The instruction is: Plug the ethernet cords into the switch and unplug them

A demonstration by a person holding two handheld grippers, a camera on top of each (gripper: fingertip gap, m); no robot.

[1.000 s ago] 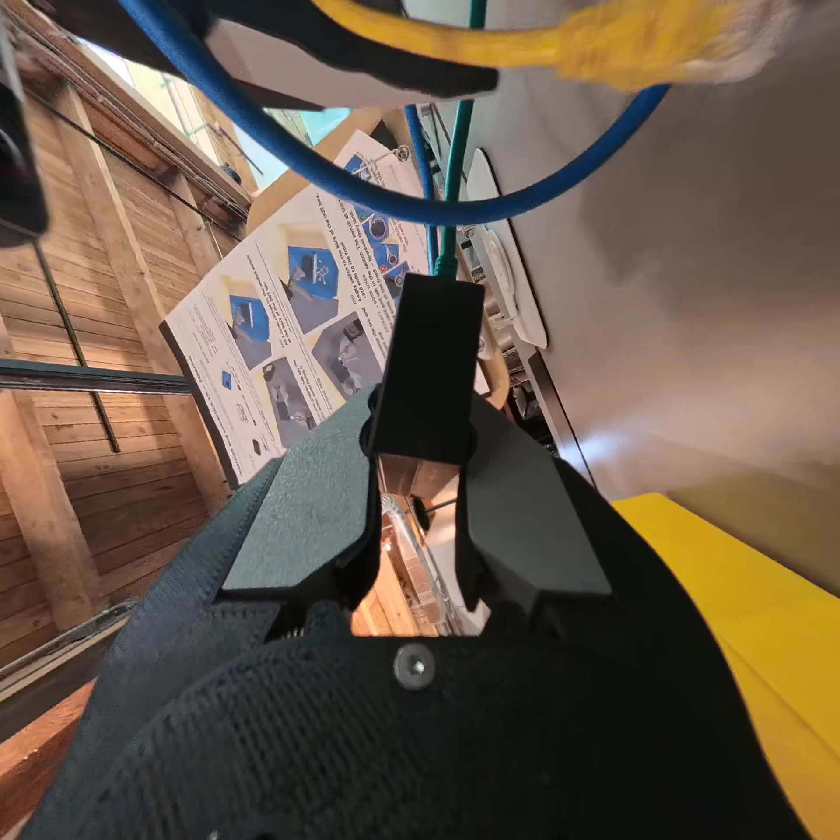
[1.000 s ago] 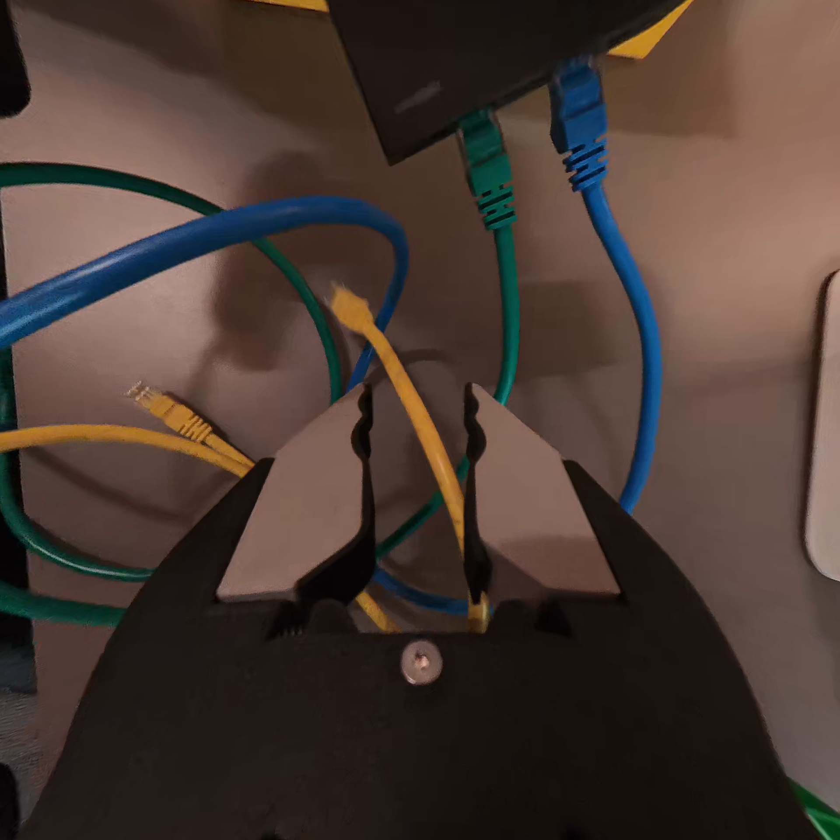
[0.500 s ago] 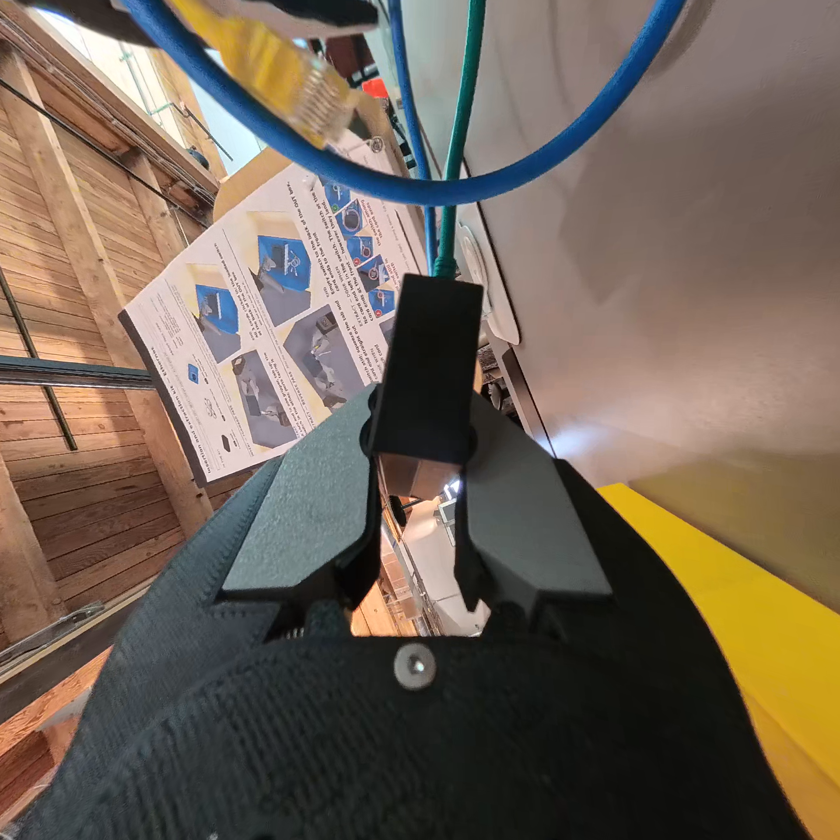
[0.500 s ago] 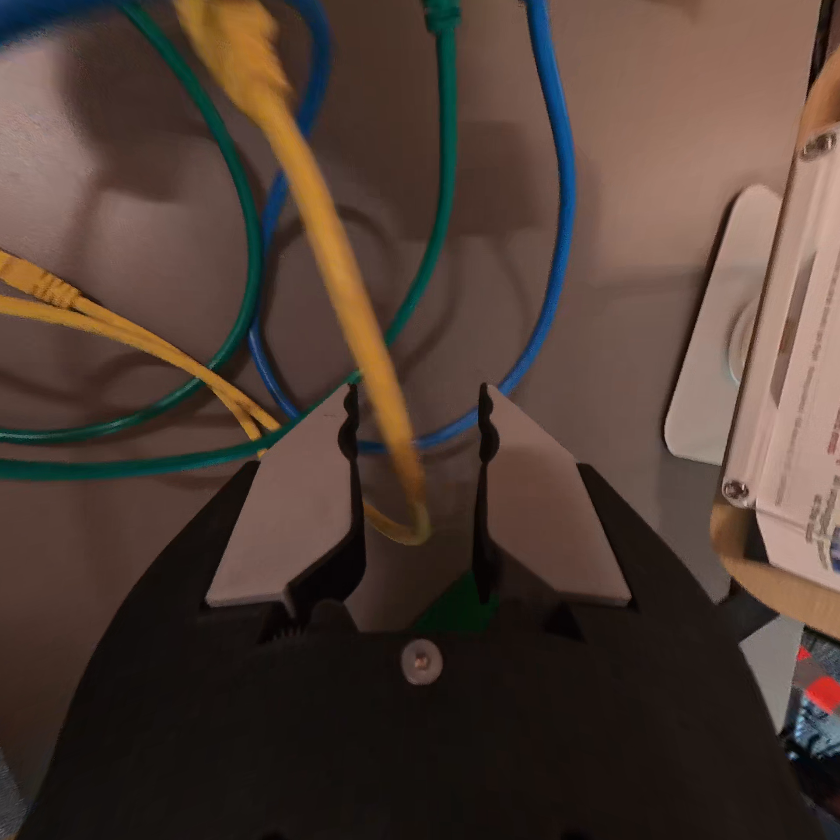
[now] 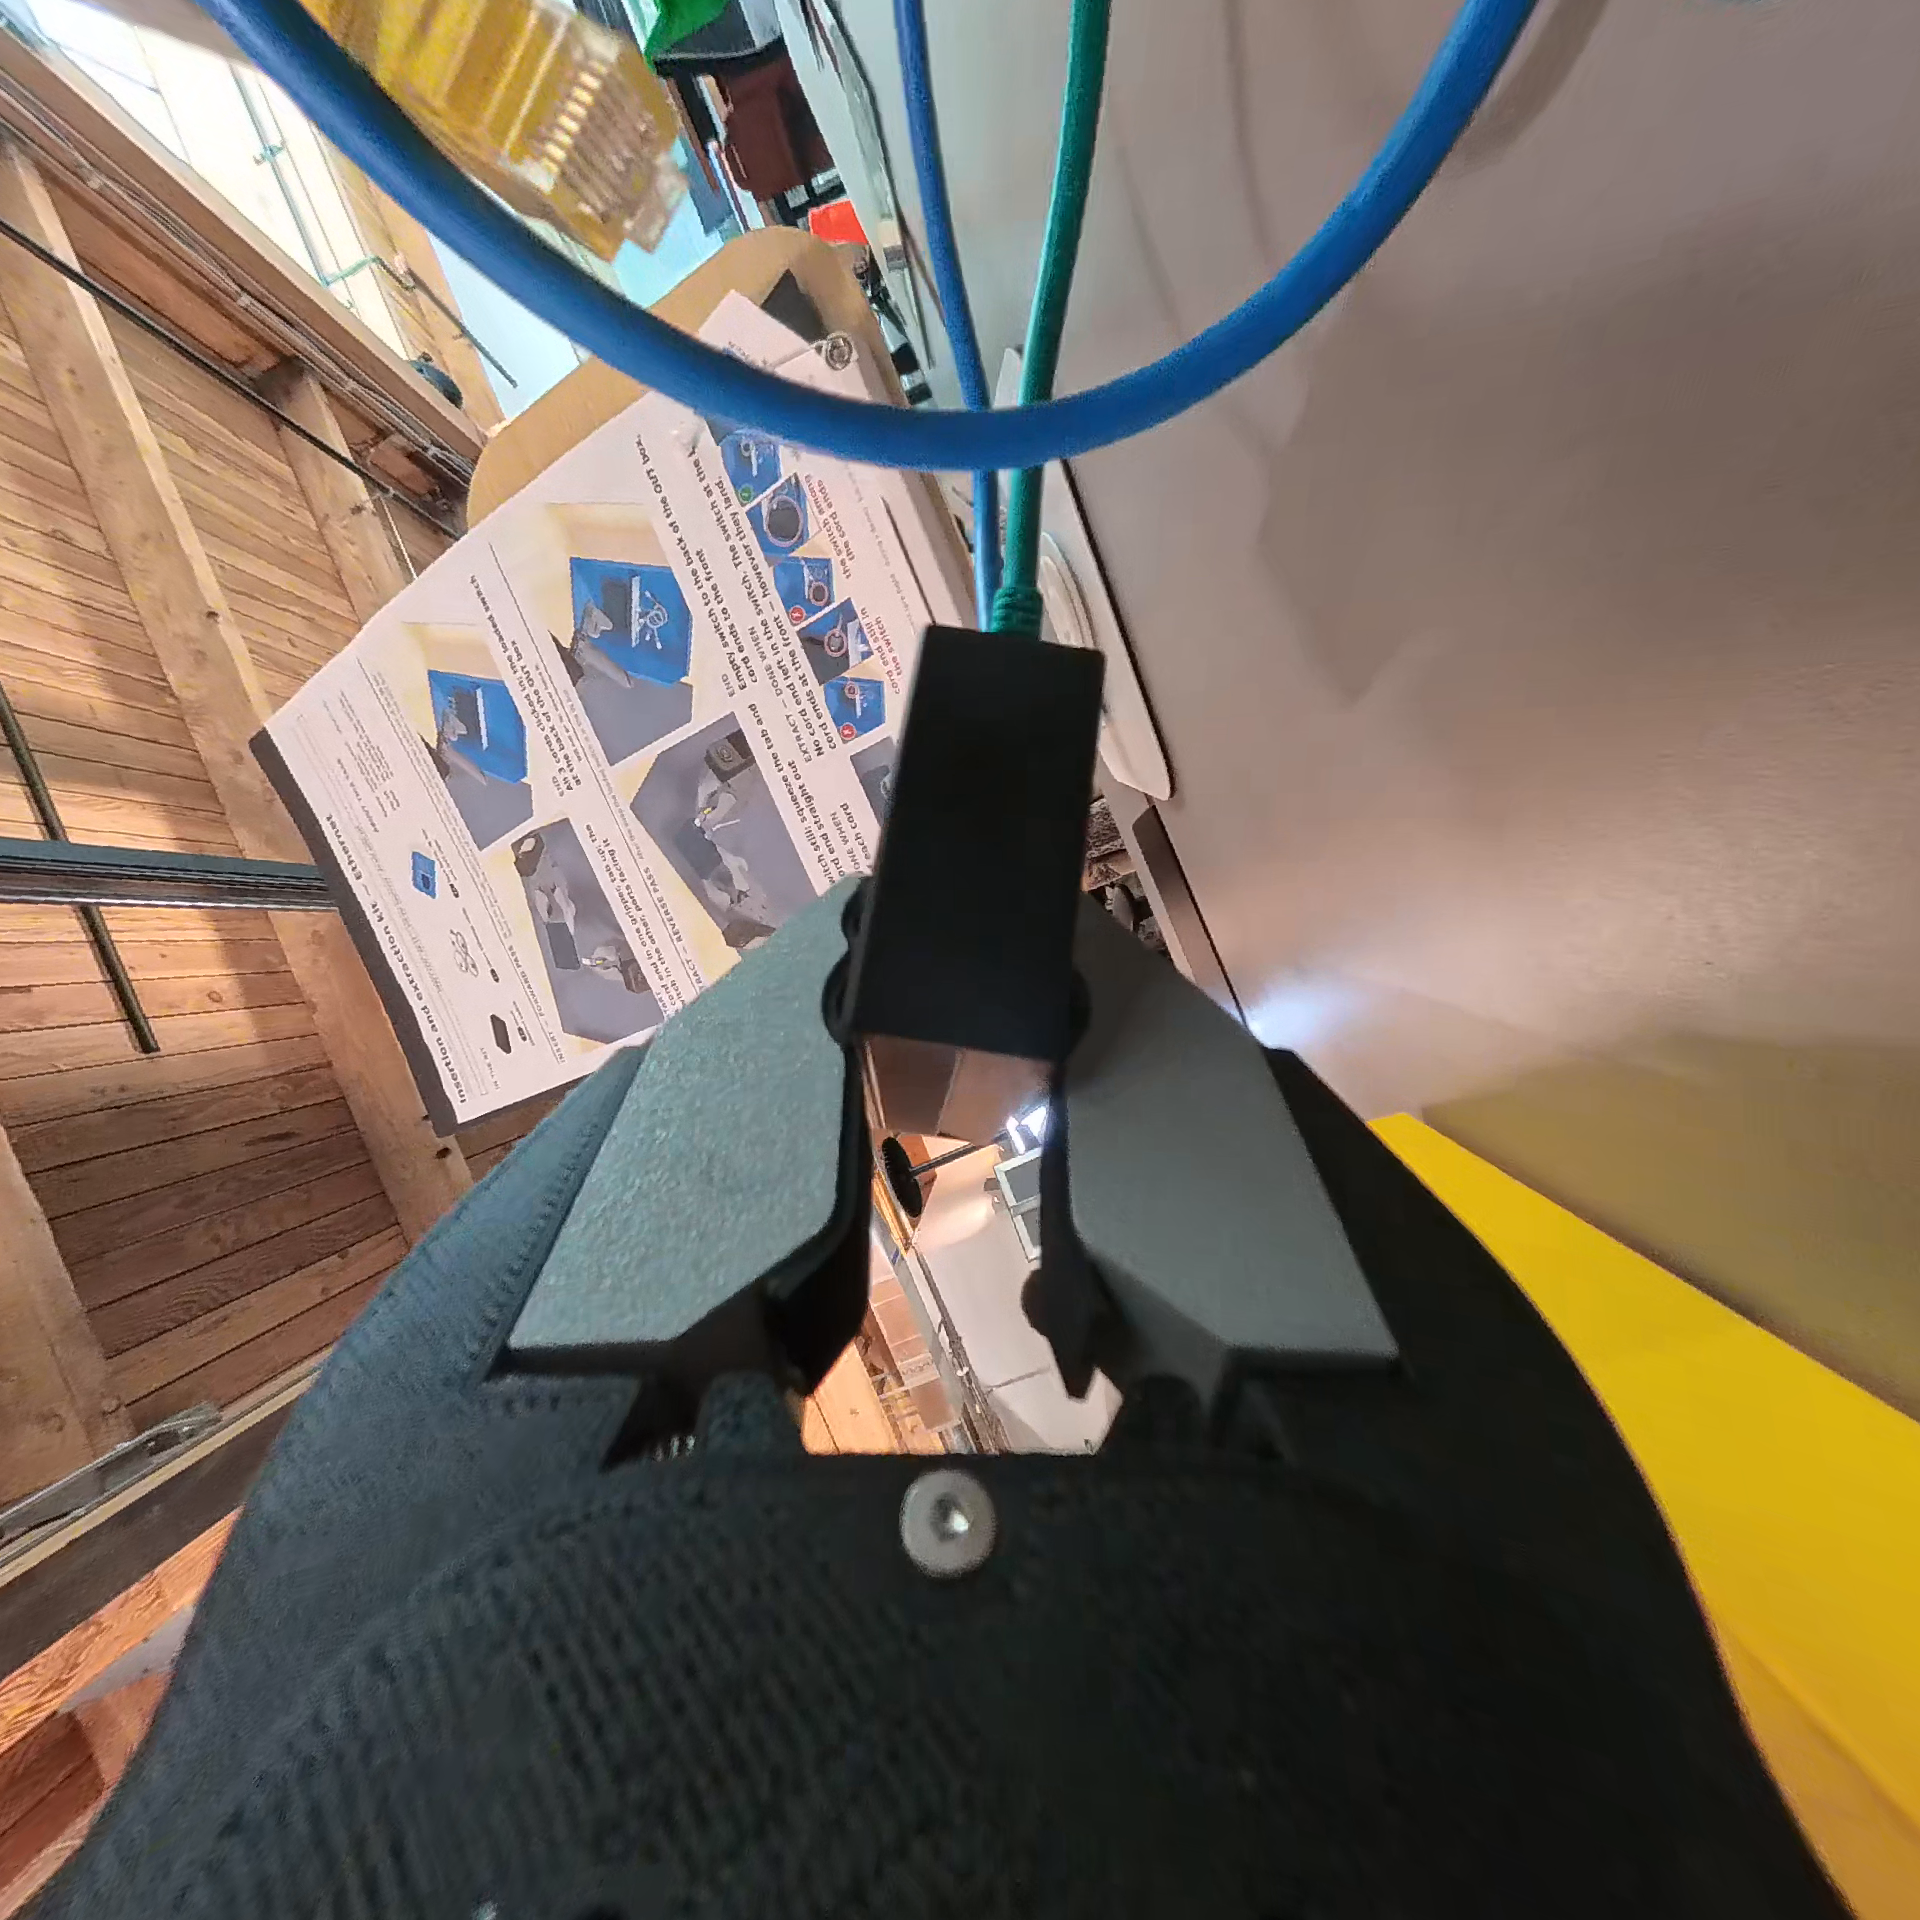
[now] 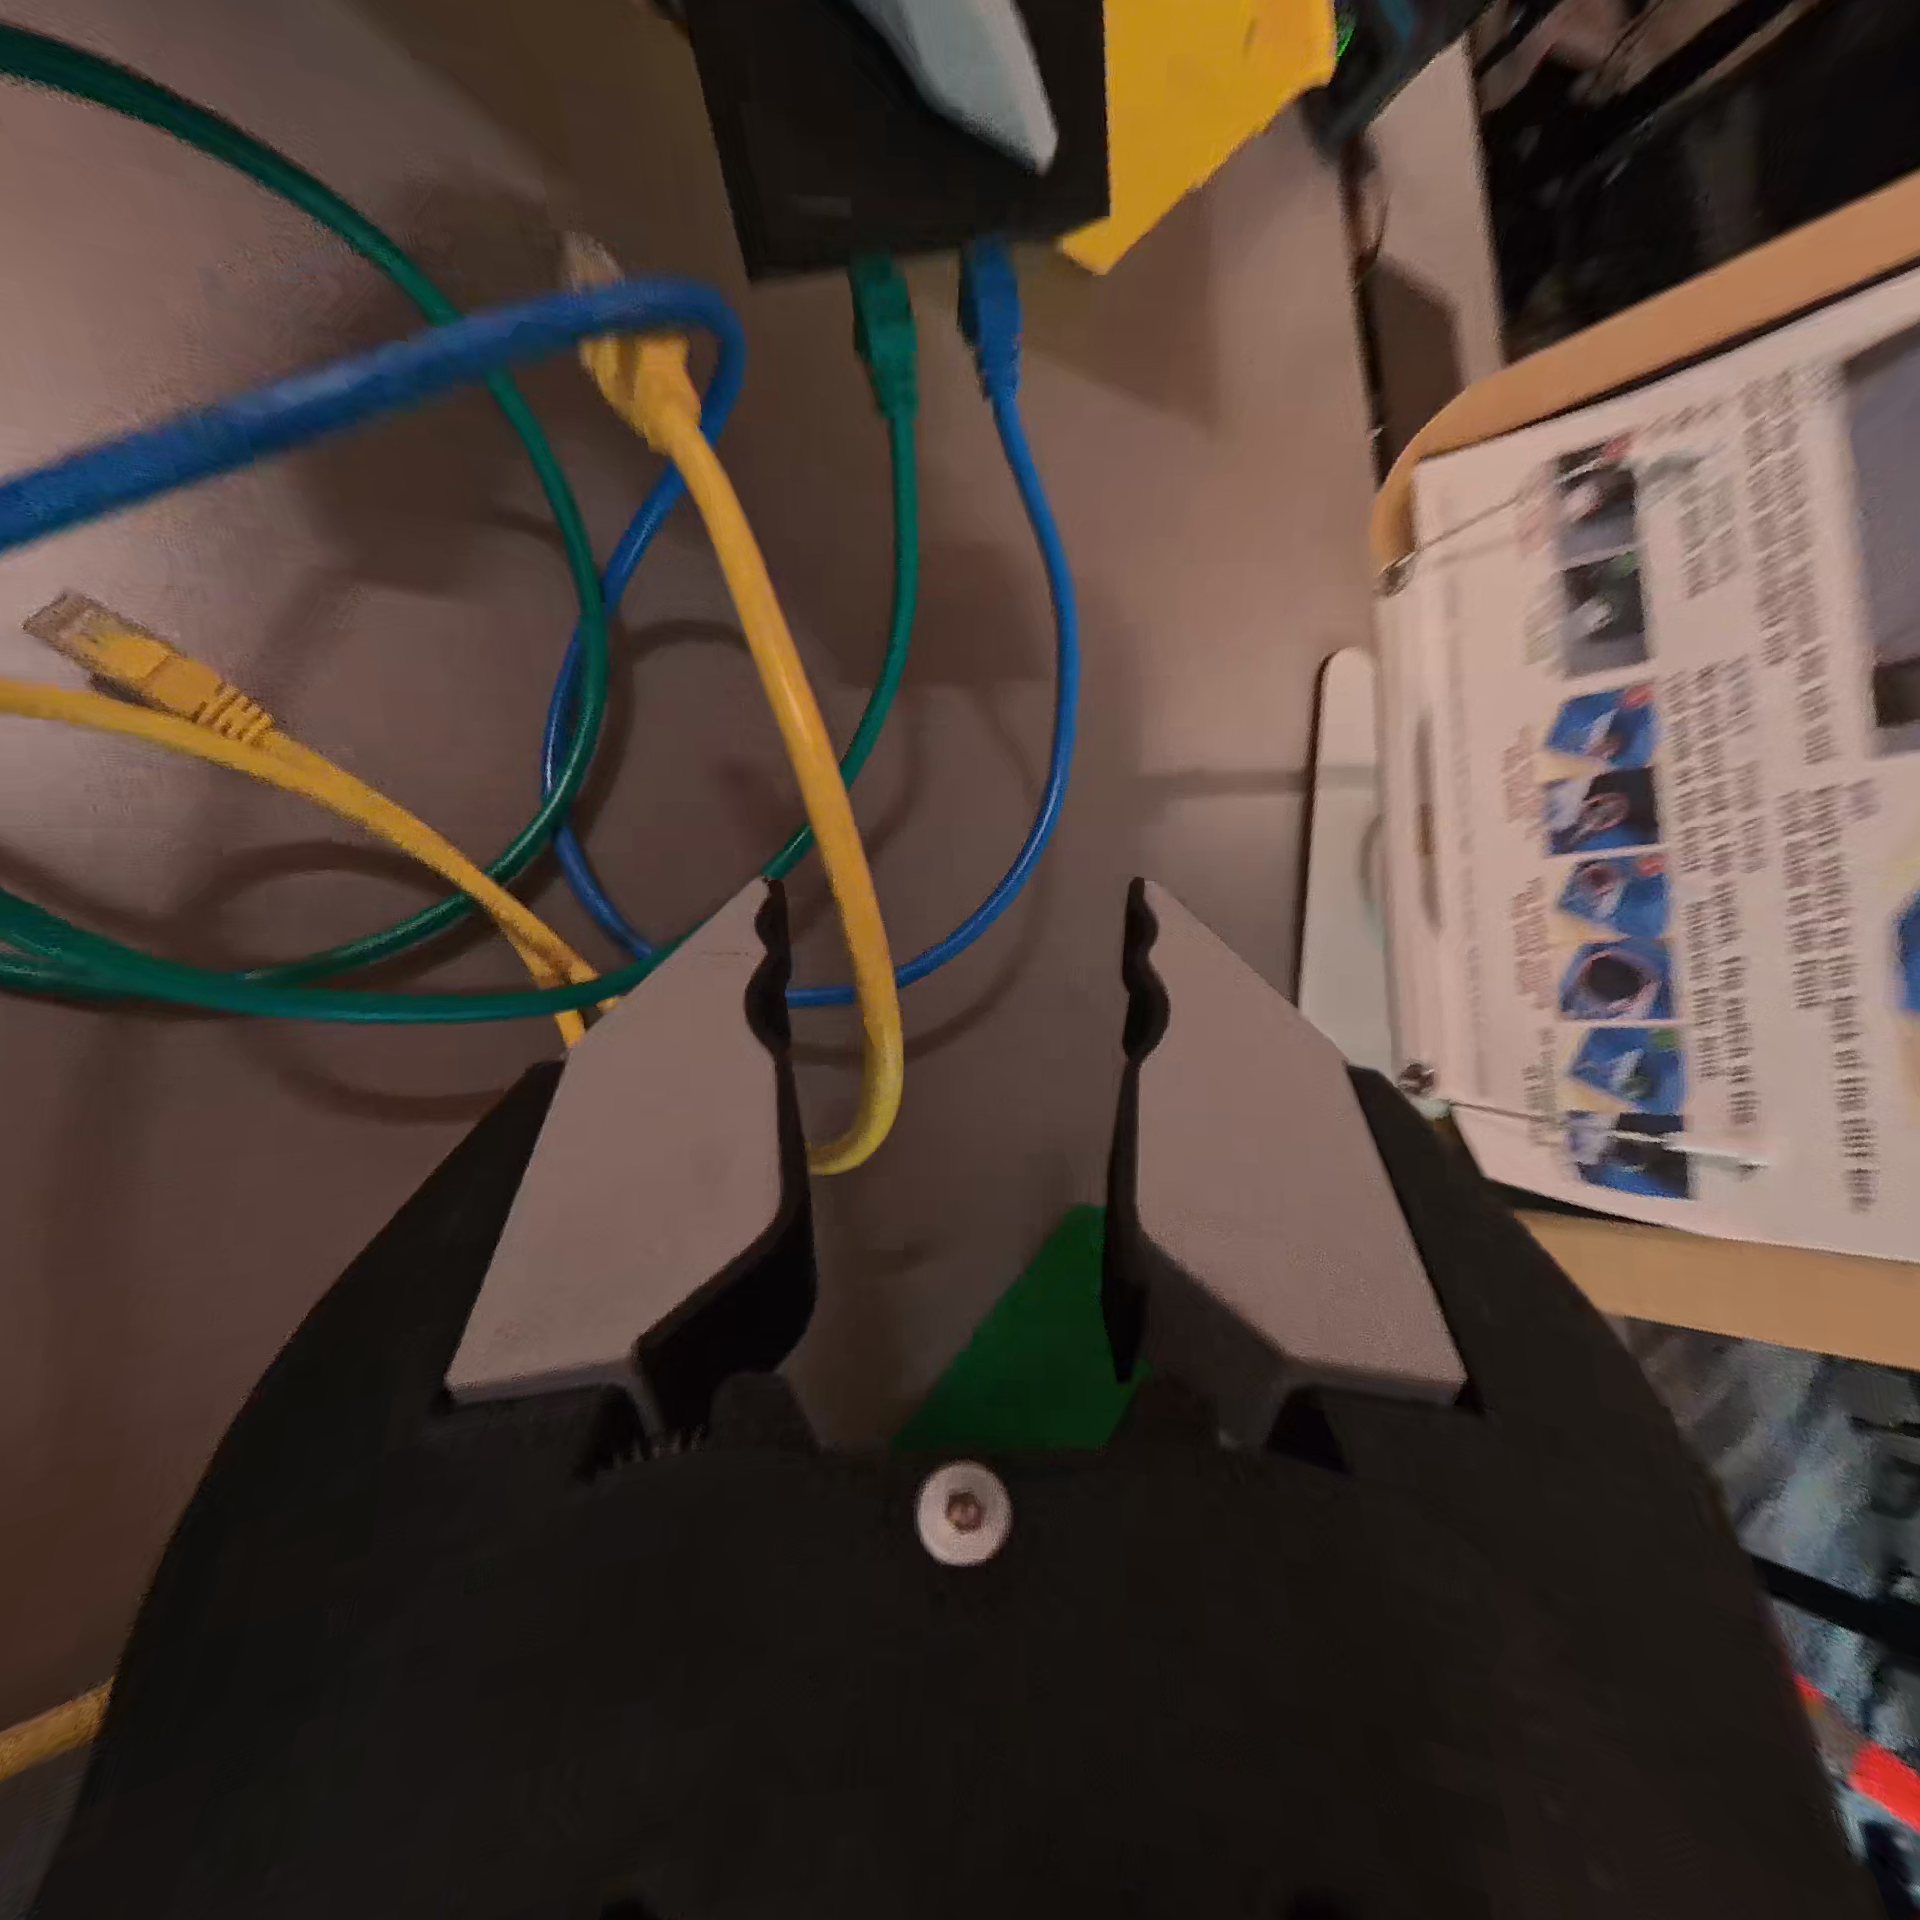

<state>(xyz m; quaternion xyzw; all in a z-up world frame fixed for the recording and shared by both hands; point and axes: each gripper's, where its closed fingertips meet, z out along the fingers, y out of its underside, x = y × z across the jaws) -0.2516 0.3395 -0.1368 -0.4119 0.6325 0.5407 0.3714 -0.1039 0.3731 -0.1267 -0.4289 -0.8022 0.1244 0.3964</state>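
Left wrist view: left gripper [image 5: 961, 997] clamps black switch [image 5: 987, 831]. Right gripper [image 6: 951, 940] agape, empty.

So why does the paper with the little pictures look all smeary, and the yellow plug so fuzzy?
Right wrist view: motion blur smears the instruction sheet and the switch; the cords throw soft shadows on the grey table. Left wrist view: the yellow plug is too close to the lens, so it is out of focus, while the sheet there is sharp; the wide lens bends the wooden wall.
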